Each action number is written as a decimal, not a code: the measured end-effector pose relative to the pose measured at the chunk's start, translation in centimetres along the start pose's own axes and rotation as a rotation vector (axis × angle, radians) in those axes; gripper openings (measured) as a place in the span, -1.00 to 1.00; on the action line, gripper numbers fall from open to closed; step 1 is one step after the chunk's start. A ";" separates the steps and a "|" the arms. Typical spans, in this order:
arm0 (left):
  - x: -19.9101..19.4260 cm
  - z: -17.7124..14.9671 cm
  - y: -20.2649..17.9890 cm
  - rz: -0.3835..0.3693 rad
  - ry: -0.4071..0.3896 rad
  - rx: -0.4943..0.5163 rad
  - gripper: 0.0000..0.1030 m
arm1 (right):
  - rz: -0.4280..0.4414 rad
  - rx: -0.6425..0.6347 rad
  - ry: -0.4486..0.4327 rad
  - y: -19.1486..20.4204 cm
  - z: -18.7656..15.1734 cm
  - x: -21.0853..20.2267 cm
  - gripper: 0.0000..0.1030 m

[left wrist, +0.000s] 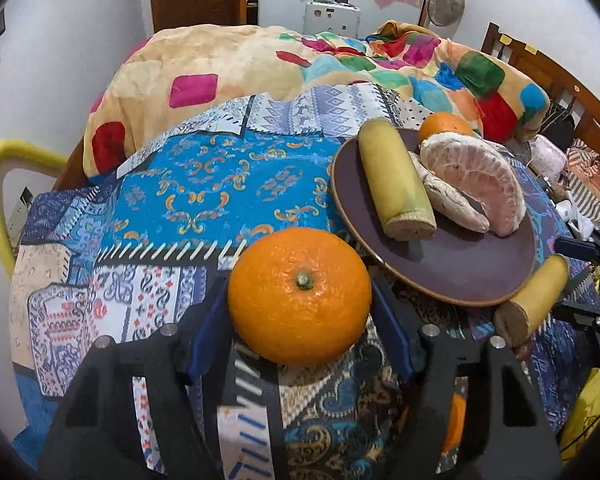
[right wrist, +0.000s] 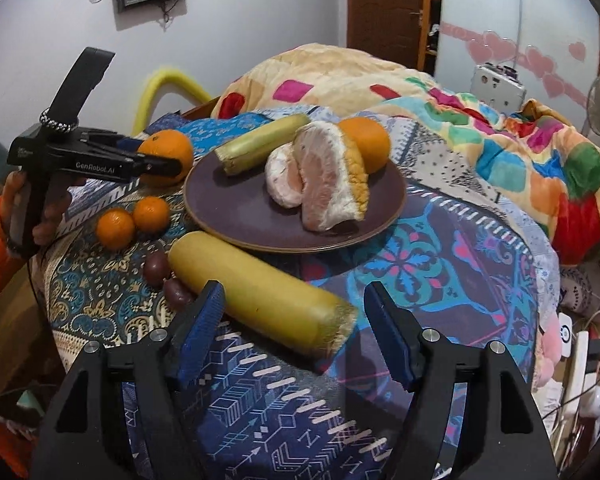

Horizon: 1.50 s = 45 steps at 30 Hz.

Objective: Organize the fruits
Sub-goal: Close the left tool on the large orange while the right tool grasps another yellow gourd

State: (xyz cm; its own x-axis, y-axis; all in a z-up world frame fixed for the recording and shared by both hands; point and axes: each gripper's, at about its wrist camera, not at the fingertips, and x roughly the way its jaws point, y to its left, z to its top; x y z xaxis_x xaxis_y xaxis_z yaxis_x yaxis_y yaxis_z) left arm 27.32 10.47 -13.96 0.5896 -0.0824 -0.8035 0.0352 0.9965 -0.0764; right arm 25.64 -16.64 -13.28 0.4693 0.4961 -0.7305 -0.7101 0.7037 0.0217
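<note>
My left tongs point(left wrist: 300, 300) clamped on big orange point(left wrist: 299, 295), lower centre frame, beside purple plate point(left wrist: 452, 276). My right tongs point(right wrist: 292, 320) wide open, empty, straddling yellow cut piece point(right wrist: 260, 294) on bed.

A small orange point(left wrist: 454, 424) shows only as a sliver behind the left hand-held gripper point(left wrist: 300, 300).
</note>
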 end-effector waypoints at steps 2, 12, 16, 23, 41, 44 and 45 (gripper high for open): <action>-0.7 -0.6 0.2 -0.016 0.005 -0.008 0.33 | 0.002 -0.016 0.004 0.2 0.0 0.1 0.42; -4.9 -5.5 0.5 -0.004 0.017 -0.008 0.33 | -0.017 -0.053 0.043 0.9 -1.0 -0.7 0.13; -6.1 -6.9 0.4 0.005 0.013 -0.011 0.33 | 0.014 0.003 0.021 0.8 -1.8 -2.5 -0.25; -7.0 -8.2 -0.2 -0.021 0.007 -0.026 0.33 | -0.061 0.043 0.061 0.9 -4.1 -4.4 -0.91; -7.2 -9.0 -0.5 -0.041 -0.024 -0.004 0.33 | 0.034 -0.097 0.101 1.9 -0.1 0.9 0.23; -7.2 -9.0 -0.6 -0.031 -0.035 0.001 0.33 | 0.016 -0.106 0.095 2.4 -0.6 0.5 0.14; -7.2 -9.0 -0.7 -0.029 -0.038 0.001 0.33 | 0.004 -0.115 0.091 2.7 -1.0 0.1 0.10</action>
State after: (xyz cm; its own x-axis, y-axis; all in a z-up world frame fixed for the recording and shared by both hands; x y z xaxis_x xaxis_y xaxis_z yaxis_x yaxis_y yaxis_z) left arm 15.77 10.24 -13.46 0.6183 -0.1103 -0.7782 0.0535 0.9937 -0.0983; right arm 23.23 -15.15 -13.94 0.4203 0.4468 -0.7897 -0.7699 0.6363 -0.0497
